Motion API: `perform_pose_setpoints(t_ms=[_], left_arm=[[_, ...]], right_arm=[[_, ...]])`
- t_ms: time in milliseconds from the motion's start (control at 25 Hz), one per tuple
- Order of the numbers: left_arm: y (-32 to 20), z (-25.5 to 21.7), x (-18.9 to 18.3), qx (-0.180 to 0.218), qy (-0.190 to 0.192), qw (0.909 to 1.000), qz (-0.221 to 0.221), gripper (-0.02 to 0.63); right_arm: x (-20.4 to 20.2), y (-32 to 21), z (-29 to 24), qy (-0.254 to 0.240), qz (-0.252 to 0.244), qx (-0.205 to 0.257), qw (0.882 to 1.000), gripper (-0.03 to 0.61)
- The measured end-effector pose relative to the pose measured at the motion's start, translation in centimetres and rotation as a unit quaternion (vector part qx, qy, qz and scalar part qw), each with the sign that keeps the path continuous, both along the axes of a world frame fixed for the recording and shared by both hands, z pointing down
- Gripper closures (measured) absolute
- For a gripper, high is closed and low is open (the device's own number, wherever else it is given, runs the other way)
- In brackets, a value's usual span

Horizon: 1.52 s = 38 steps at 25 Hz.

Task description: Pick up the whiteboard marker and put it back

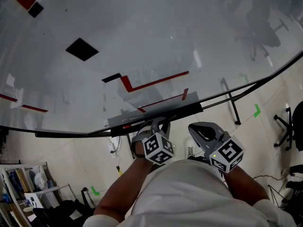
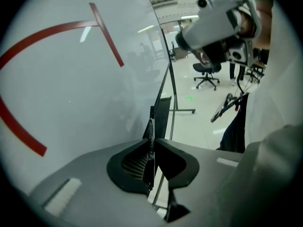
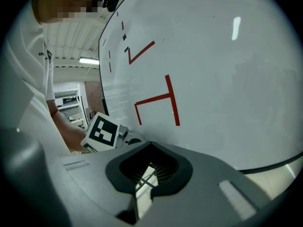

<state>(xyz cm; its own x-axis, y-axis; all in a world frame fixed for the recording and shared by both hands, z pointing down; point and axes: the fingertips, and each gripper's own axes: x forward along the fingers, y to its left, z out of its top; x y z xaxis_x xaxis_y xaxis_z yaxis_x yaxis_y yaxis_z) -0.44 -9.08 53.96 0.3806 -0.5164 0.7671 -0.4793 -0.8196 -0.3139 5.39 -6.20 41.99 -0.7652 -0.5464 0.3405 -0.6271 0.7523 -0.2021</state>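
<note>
A large whiteboard [image 1: 142, 37] fills the far part of the head view, bearing red lines [image 1: 156, 83] and a black square [image 1: 82, 49]; a dark ledge [image 1: 187, 109] runs along its near edge. The left gripper [image 1: 158, 125] points at that ledge from just beside it; in its own view its jaws are pressed together, pad against pad, with nothing caught between them. The right gripper [image 1: 197, 128] hangs just to the right of the left one, near the ledge but apart from it; its jaws also meet at the tips and hold nothing. Where the whiteboard marker lies I cannot tell; a small red bit [image 1: 126, 126] on the ledge, just left of the left gripper, is too small to name. An office chair [image 1: 288, 126] stands at the far right on the pale floor [image 1: 90, 160].
</note>
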Motion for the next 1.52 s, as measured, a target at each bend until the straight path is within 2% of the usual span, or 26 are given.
perform_pose_setpoints(t_ms=[80, 200, 360, 600, 960, 1280, 1520], left_arm=[[0.5, -1.4, 0.5, -0.007, 0.065, 0.9978, -0.006, 0.557], [0.7, -3.4, 0.3, -0.019, 0.148, 0.9879, -0.041, 0.557], [0.9, -5.2, -0.5, -0.022, 0.206, 0.9756, -0.072, 0.557], [1.4, -7.5, -0.6, -0.007, 0.299, 0.951, -0.078, 0.558], [2.5, -10.5, -0.8, 0.007, 0.398, 0.9148, -0.068, 0.558], [3.1, -13.7, -1.0, 0.03, 0.445, 0.8933, -0.058, 0.558], [4.0, -15.6, -1.8, 0.041, 0.501, 0.8634, -0.042, 0.557]], right_arm=[[-0.1, 0.1, 0.0, -0.002, 0.001, -0.001, 1.0, 0.577], [-0.2, 0.1, -0.1, -0.006, 0.0, -0.003, 1.0, 0.577], [-0.5, 0.1, -0.4, -0.005, -0.005, 0.002, 1.0, 0.577], [-0.9, 0.2, -0.4, -0.005, -0.009, 0.002, 1.0, 0.577], [-1.3, 0.4, -0.8, -0.004, -0.016, 0.007, 1.0, 0.577], [-1.7, 0.8, -1.0, -0.013, -0.022, -0.002, 1.0, 0.577], [-2.1, 0.8, -0.7, -0.028, -0.021, -0.021, 0.999, 0.577]])
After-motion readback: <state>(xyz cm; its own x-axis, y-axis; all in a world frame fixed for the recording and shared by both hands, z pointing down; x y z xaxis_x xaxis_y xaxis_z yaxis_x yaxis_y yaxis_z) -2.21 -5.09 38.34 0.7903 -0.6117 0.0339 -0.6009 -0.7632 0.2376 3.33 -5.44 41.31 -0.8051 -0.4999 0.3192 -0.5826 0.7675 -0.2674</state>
